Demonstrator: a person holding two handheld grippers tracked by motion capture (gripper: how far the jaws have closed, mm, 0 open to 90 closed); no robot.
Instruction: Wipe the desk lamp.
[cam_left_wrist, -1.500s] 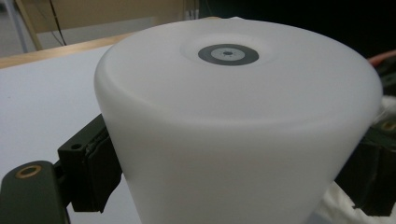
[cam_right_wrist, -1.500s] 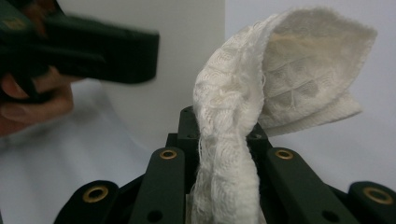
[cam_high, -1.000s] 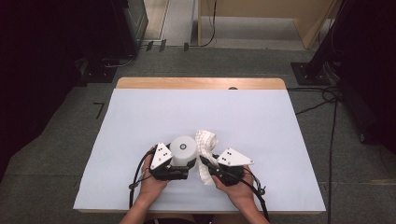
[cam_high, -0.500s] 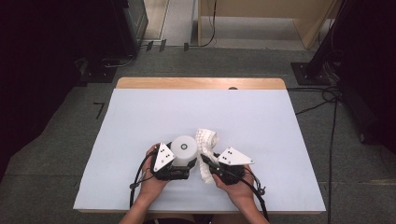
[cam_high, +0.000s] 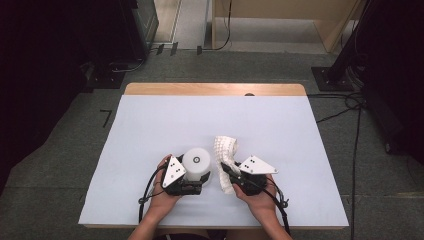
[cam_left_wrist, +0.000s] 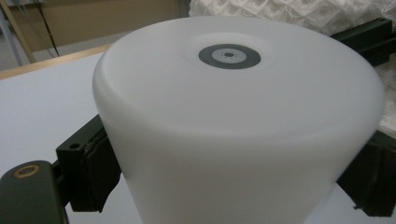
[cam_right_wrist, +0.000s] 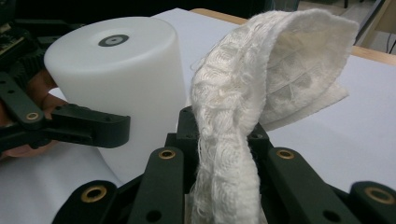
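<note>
— Grey carpet floor and dark equipment racks ring a wooden table (cam_high: 215, 89) whose top is covered by a pale blue-white sheet (cam_high: 150, 125). What is held at the near edge?

— Two things. The left gripper (cam_high: 192, 181) has its black jaws on either side of a white, smooth plastic cylinder with a small dark ring in the middle of its top (cam_high: 197, 164). In the left gripper view the cylinder (cam_left_wrist: 238, 126) stands upright between the jaws, one pad against its left flank, the other against its right: they pinch it low on its wall.

— And the other hand?

— The right gripper (cam_high: 226, 172) has its jaws pressed together on a cream, waffle-textured woven cloth (cam_high: 226, 150). In the right gripper view the cloth (cam_right_wrist: 261, 93) rises straight out from between the jaws, then arches over, away from them, and its far end falls to the sheet.

— How do the two lie to each other?

— The cylinder (cam_right_wrist: 116, 79) stands just beside the cloth, on the left of the right gripper's jaws. A jaw of the left gripper (cam_right_wrist: 88, 128) crosses in front of the cylinder's lower wall. Whether cloth and cylinder touch, I cannot tell.
</note>
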